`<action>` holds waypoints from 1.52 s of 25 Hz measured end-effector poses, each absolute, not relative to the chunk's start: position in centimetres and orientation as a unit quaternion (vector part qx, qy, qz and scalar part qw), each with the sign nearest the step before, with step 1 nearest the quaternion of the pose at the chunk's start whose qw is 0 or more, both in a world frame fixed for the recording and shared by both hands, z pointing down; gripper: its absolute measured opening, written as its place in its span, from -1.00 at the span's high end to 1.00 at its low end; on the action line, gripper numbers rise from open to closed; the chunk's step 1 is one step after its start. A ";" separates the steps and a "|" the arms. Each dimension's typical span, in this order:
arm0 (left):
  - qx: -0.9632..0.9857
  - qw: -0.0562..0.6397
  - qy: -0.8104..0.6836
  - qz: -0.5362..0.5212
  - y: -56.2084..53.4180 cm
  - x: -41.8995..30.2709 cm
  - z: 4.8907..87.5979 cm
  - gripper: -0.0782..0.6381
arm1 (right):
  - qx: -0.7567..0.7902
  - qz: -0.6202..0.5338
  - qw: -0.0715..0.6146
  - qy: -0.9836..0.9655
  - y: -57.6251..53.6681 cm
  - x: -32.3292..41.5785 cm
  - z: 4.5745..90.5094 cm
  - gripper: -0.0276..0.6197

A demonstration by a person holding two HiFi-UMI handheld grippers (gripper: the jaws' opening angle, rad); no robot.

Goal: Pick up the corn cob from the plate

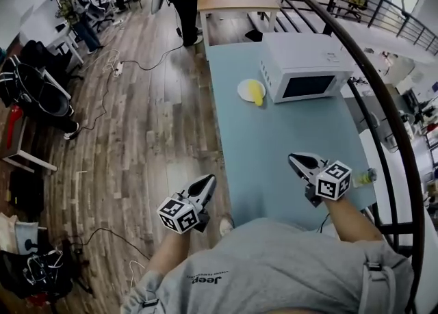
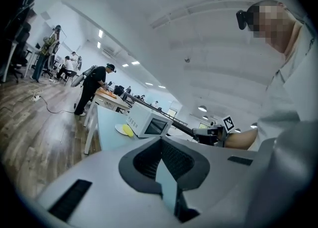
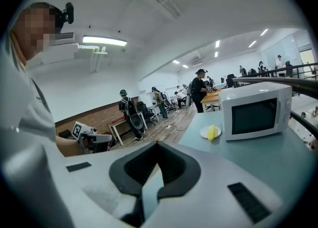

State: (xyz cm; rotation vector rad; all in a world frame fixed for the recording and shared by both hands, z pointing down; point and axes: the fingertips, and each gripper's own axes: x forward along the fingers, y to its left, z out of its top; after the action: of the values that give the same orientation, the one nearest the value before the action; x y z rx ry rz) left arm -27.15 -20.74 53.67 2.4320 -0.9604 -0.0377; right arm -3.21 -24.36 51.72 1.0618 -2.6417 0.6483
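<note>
Two pairs of jaws are closed and empty. Left gripper (image 1: 205,183) hangs off the bench's (image 1: 274,159) near-left edge. Toward the far end, the corn cob (image 1: 256,92) lies on a white plate (image 1: 243,88) just beside the microwave (image 1: 304,66). Right gripper (image 1: 295,161) hovers near the near-right corner.

Worn: a light grey short-sleeved T-shirt (image 1: 274,271) with a small dark print (image 1: 205,280) on the chest. We see grey shoulder straps (image 1: 375,286) with dark buckles on both sides of it. A small dark camera (image 2: 242,18) is mounted on the head. One pale shoe (image 1: 224,224) is visible.

The left gripper (image 1: 207,181) and right gripper (image 1: 294,159) look alike. We note pale grey wedge-shaped housings, dark rubbery jaw linings with ribbed faces, and dark rectangular slots on the upper surface. Each carries a white marker cube (image 1: 179,215) printed with black square patterns on its faces.
</note>
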 end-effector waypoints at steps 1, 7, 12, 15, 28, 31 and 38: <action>0.897 0.264 -0.354 -0.010 -21.6 -26.7 54.1 0.73 | 0.362 0.225 0.114 -0.897 -24.8 -2.8 52.2 0.87; 0.874 0.296 -0.384 0.033 -29.7 -23.5 57.1 0.73 | 0.343 0.234 0.128 -0.901 -30.1 0.6 55.2 0.87; 0.843 0.355 -0.402 0.043 -37.8 -19.2 58.5 0.73 | 0.321 0.218 0.146 -0.910 -35.0 4.0 57.7 0.87; 0.832 0.377 -0.403 0.057 -42.5 -16.8 58.9 0.73 | 0.328 0.210 0.139 -0.911 -38.4 5.3 58.4 0.87; 0.776 0.455 -0.384 0.209 -59.9 -8.3 67.0 0.02 | 0.322 0.190 0.112 -0.921 -45.7 5.1 61.8 0.87; 0.756 0.468 -0.394 0.233 -62.9 -7.2 69.3 -0.05 | 0.323 0.193 0.114 -0.920 -45.9 5.6 63.3 0.87; 0.709 0.480 -0.424 0.294 -67.5 -6.4 74.3 -0.16 | 0.346 0.207 0.109 -0.908 -47.9 7.5 66.1 0.87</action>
State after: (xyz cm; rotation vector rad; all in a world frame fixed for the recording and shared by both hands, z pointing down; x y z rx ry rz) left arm -6.40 -67.48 74.33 1.7304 -1.0353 0.7168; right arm 7.48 -47.87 66.12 1.0181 -2.6722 0.6100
